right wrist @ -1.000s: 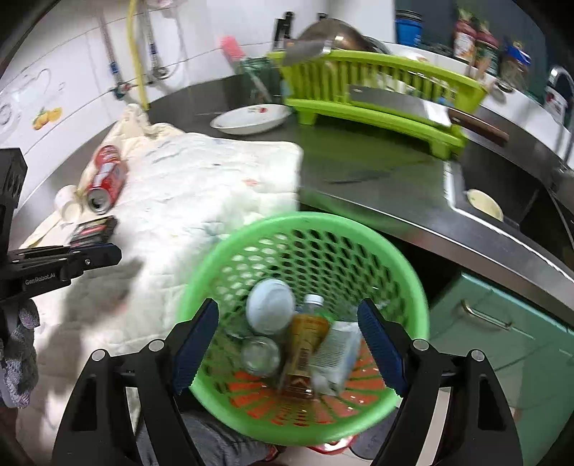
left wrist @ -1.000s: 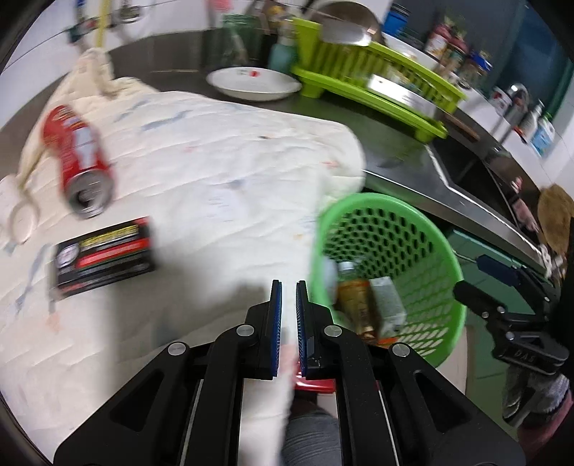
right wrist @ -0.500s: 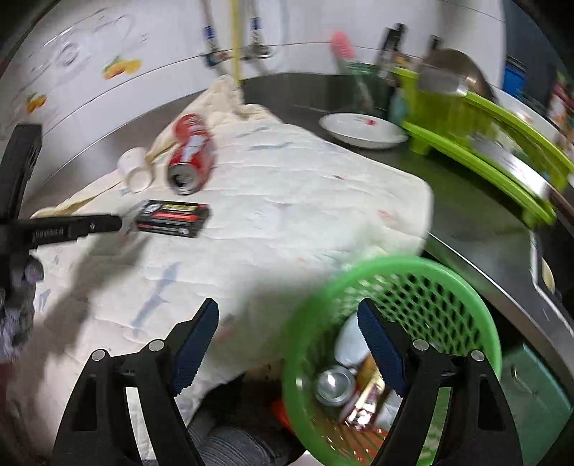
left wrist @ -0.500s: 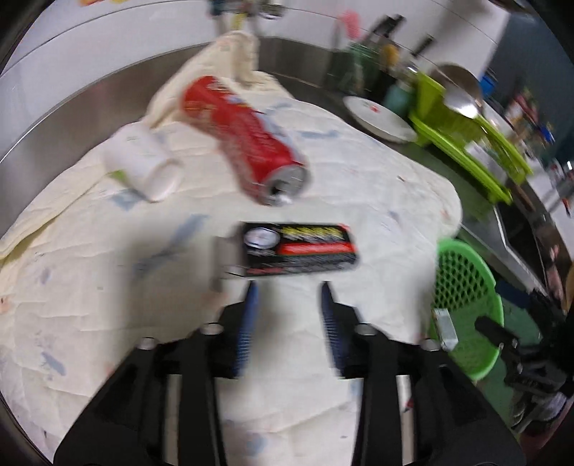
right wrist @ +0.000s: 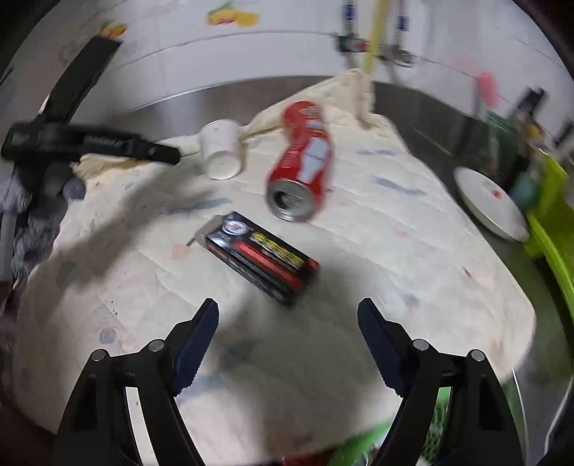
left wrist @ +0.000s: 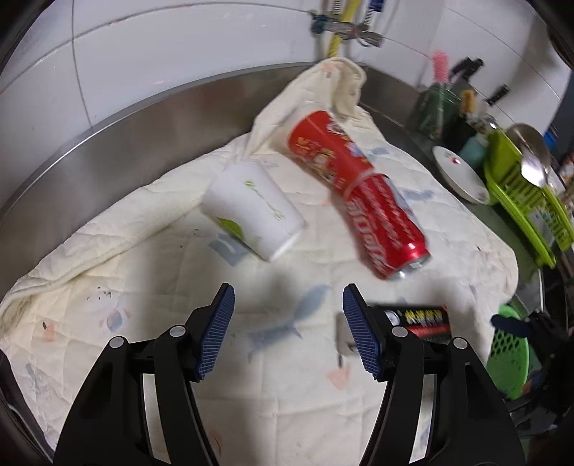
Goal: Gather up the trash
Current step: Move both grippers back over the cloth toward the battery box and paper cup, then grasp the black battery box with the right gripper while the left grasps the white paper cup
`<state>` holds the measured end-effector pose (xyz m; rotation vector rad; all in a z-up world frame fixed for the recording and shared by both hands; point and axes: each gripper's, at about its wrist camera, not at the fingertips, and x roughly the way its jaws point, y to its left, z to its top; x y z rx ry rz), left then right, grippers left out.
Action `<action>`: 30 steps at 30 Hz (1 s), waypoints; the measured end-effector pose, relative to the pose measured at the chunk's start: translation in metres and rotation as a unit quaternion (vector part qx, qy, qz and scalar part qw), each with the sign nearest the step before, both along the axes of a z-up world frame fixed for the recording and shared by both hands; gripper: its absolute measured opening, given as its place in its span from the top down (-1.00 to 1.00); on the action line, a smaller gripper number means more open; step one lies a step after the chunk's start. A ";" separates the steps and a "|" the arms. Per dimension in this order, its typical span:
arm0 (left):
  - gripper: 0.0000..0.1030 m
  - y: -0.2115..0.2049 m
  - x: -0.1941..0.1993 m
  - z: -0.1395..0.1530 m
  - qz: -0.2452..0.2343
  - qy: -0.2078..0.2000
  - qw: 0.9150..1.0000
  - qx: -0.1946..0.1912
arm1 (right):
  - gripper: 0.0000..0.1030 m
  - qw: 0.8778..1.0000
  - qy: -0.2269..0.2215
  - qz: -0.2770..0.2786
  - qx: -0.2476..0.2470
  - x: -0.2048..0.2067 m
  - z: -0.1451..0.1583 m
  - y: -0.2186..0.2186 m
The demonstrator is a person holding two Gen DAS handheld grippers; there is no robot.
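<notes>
A red drink can point(left wrist: 358, 195) lies on its side on the cream quilted cloth point(left wrist: 179, 286), also in the right wrist view point(right wrist: 301, 161). A white paper cup point(left wrist: 251, 211) lies left of it point(right wrist: 222, 150). A black and red box point(right wrist: 262, 258) lies nearer; its end shows in the left wrist view point(left wrist: 423, 317). My left gripper point(left wrist: 287, 329) is open and empty above the cloth, short of the cup and can. My right gripper point(right wrist: 287, 340) is open and empty, just short of the box. The green basket point(left wrist: 509, 344) shows at the right edge.
A white plate point(left wrist: 462, 175) and a green dish rack point(left wrist: 527, 200) stand on the steel counter to the right. A tiled wall with taps point(left wrist: 344, 28) is behind. The cloth's back corner is bunched up point(left wrist: 340, 82). The left gripper's body point(right wrist: 89, 143) reaches in over the cloth.
My left gripper opened and swung left from the basket to the cup and can. My right gripper turned left away from the basket, toward the box.
</notes>
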<state>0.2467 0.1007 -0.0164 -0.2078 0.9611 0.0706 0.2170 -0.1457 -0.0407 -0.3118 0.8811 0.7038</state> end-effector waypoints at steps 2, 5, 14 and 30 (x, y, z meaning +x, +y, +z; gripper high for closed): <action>-0.24 0.010 0.009 -0.004 0.012 0.005 1.000 -0.006 | -0.49 1.000 0.007 0.024 -0.003 0.012 -0.007 0.015; -0.26 0.022 0.020 -0.010 0.024 0.012 1.000 -0.014 | -0.49 0.998 0.004 0.055 -0.014 0.025 -0.014 0.032; -0.36 0.045 0.051 -0.019 0.060 0.024 0.997 -0.038 | -0.49 0.991 0.014 0.126 -0.047 0.046 -0.030 0.066; -0.43 0.048 0.093 -0.030 0.125 0.036 0.988 -0.087 | -0.27 0.981 0.055 0.180 -0.051 0.043 -0.046 0.080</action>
